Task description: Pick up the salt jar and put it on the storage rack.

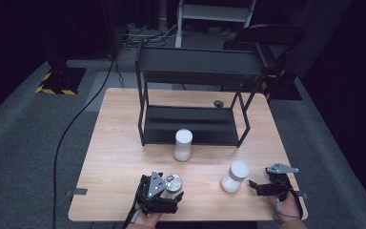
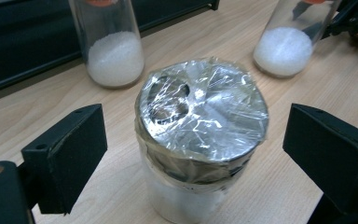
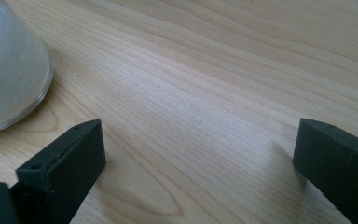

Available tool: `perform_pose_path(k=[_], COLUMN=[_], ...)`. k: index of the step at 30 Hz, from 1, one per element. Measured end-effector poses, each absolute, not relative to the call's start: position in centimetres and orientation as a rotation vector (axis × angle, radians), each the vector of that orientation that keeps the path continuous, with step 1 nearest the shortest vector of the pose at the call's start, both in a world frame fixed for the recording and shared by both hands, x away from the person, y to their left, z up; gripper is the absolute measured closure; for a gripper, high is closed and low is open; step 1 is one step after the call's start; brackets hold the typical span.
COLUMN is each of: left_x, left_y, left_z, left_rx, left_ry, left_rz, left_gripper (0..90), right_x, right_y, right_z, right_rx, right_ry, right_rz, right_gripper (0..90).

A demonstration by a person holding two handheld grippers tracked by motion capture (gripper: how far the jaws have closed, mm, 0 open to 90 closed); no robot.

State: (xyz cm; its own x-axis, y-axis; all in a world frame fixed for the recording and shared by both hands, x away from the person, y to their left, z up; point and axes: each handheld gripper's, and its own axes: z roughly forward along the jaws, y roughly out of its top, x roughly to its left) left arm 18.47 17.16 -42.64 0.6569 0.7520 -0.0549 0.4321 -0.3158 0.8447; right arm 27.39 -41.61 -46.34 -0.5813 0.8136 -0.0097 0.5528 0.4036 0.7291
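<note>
A short jar (image 2: 200, 140) of white powder, its silver lid wrapped in crinkled clear film, stands on the table between the jaws of my left gripper (image 2: 196, 144). Both pads (image 2: 70, 154) stand clear of its sides, so the gripper is open around it. From above, this jar (image 1: 173, 183) and the left gripper (image 1: 170, 190) are at the table's front edge. My right gripper (image 1: 254, 187) rests at the front right, open, pointing at a white-capped jar (image 1: 234, 176). Nothing but bare wood lies between its jaws (image 3: 196, 154), and that jar's base (image 3: 9, 70) is to their left.
A third jar (image 1: 183, 144) stands mid-table in front of a black two-tier metal rack (image 1: 195, 119). Both far jars (image 2: 114, 51) (image 2: 286, 44) hold white granules. The wooden table (image 1: 124, 157) ends just behind both hands. A chair (image 1: 267, 36) is beyond the rack.
</note>
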Motion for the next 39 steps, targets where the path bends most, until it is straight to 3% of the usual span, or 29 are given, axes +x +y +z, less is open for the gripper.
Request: perform_pose_path(k=[15,28,39], left_x=[18.6,19.6,20.4], left_y=[16.0,15.5,15.1], left_z=[-43.6,-44.0,-42.9], left_rx=[1.986,2.045,2.084], left_ry=[0.944,0.936,0.946], left_rz=[0.465,0.440,0.419], left_gripper=[13.1,29.2,29.8], right_x=[27.4,27.4,27.4], right_y=[-41.6,-41.6,-41.6], right_z=[-46.3,-46.3,-46.3], right_rx=[1.178,1.178,1.178], right_ry=[2.301,2.301,2.301], right_rz=[0.989,0.989,0.990], right_gripper=[2.0,2.0,2.0])
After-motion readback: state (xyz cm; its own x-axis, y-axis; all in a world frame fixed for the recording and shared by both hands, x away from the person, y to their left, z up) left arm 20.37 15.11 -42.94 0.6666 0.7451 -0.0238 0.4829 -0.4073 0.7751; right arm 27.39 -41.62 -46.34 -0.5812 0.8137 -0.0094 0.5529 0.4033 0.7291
